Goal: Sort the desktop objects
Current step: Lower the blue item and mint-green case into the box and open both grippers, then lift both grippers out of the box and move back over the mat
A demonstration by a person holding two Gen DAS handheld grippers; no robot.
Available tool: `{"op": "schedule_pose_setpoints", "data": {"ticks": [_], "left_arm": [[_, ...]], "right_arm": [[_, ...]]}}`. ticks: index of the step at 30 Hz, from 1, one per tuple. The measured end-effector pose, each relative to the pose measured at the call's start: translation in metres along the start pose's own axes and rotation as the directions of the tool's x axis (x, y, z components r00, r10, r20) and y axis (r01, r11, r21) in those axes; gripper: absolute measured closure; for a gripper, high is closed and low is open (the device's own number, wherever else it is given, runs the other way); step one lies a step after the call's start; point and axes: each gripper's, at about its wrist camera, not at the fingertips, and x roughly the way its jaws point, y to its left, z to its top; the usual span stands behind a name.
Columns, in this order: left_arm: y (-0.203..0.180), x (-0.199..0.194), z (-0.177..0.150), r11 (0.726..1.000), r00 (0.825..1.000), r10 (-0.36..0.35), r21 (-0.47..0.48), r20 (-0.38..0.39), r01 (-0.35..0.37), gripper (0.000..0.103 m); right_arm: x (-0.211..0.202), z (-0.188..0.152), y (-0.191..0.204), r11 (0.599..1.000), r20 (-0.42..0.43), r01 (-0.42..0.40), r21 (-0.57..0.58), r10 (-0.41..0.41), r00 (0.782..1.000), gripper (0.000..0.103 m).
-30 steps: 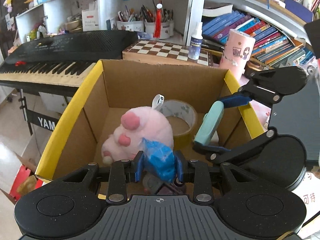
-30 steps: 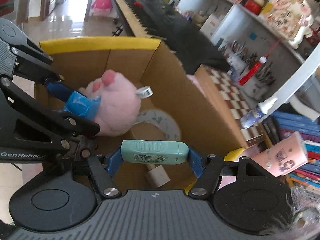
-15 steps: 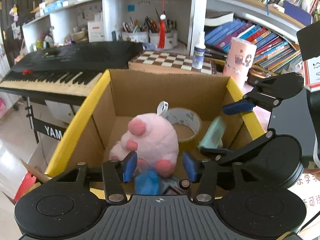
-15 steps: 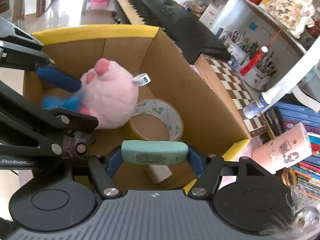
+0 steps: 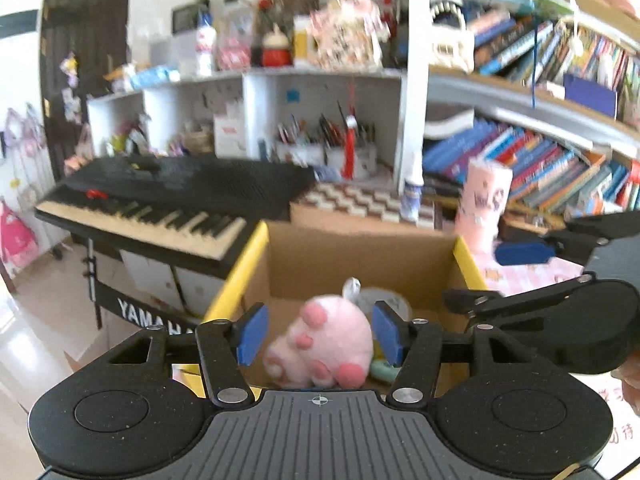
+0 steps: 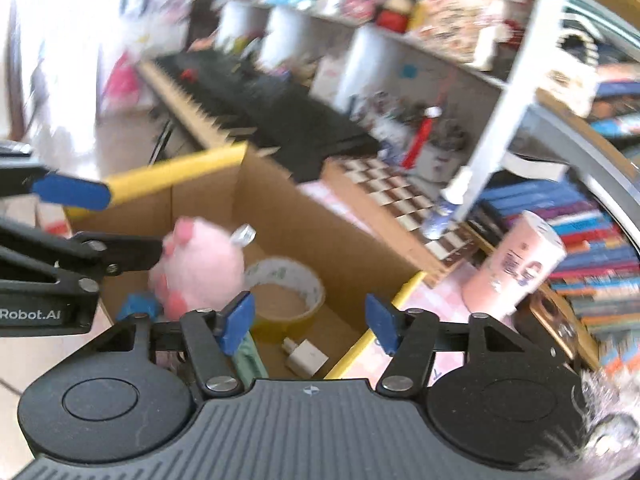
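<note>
A cardboard box with yellow-taped rims holds a pink plush toy, a tape roll, a mint green case, a small blue object and a white adapter. My left gripper is open and empty above the box's near side. My right gripper is open and empty above the box, just over the green case.
A black keyboard stands to the left of the box. A chessboard, a spray bottle and a pink cylinder sit behind it, before shelves of books and pen pots.
My left gripper let go of the blue object and my right let go of the green case; both lie in the box. Both grippers have opened and risen away from the box.
</note>
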Motion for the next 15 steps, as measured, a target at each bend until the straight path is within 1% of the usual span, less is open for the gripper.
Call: {"op": "schedule_pose_setpoints", "data": {"ticks": [2, 5, 9, 10, 11, 15], "left_arm": [[0.007, -0.013, 0.000, 1.000, 1.000, 0.001, -0.024, 0.026, 0.000, 0.042], [0.017, -0.029, -0.002, 0.999, 0.999, 0.007, -0.051, 0.046, -0.004, 0.040], [0.024, -0.049, -0.010, 0.998, 0.998, 0.018, -0.064, 0.066, -0.013, 0.037], [0.025, -0.055, -0.013, 0.998, 0.997, 0.024, -0.065, 0.070, -0.019, 0.033], [0.024, -0.061, -0.016, 0.998, 0.997, 0.032, -0.064, 0.076, -0.028, 0.030], [0.023, -0.084, -0.028, 0.999, 0.995, 0.022, -0.037, 0.097, -0.019, 0.029]], "right_arm": [[-0.016, 0.001, -0.002, 0.998, 0.038, 0.032, 0.060, -0.034, 0.999, 0.047], [-0.041, 0.000, -0.003, 0.990, 0.084, 0.052, 0.127, -0.063, 0.994, 0.047], [-0.070, -0.006, 0.003, 0.977, 0.129, 0.076, 0.200, -0.104, 0.986, 0.046], [-0.077, -0.009, 0.005, 0.973, 0.136, 0.080, 0.214, -0.111, 0.984, 0.045], [-0.085, -0.013, 0.008, 0.970, 0.138, 0.086, 0.228, -0.120, 0.983, 0.045], [-0.109, -0.029, 0.023, 0.960, 0.130, 0.117, 0.253, -0.154, 0.979, 0.045]]}}
